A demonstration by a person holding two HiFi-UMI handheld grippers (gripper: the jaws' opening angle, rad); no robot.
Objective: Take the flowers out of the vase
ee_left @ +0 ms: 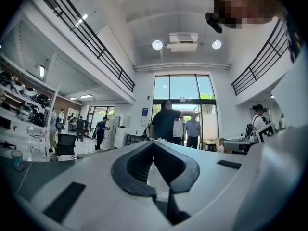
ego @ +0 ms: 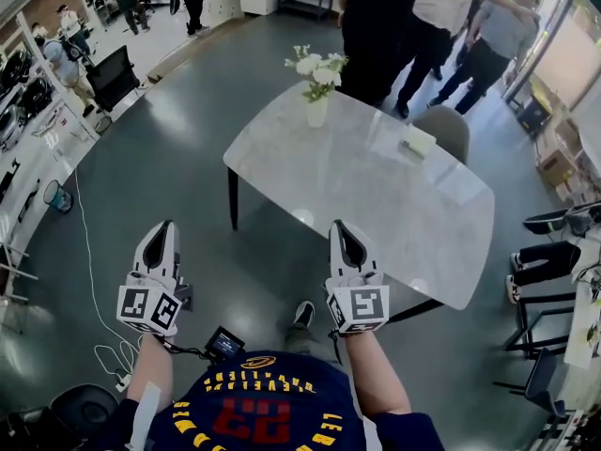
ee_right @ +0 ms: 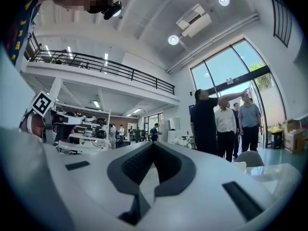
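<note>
Pale marbled table ahead carries the flowers, standing in a small white vase near its far edge, well apart from my 2 grippers. My left gripper and right gripper are both clenched, empty. I judge the stems light, soft and crushable: pinch them gently just above the rim, steadying the tippable vase.

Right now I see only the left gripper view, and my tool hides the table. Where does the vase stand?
Observer: The vase, with the flowers in it, stands at the table's far left corner.
Operator: Is the right tool near it?
Observer: No. The right tool is at the table's near edge, far from the vase.
</note>
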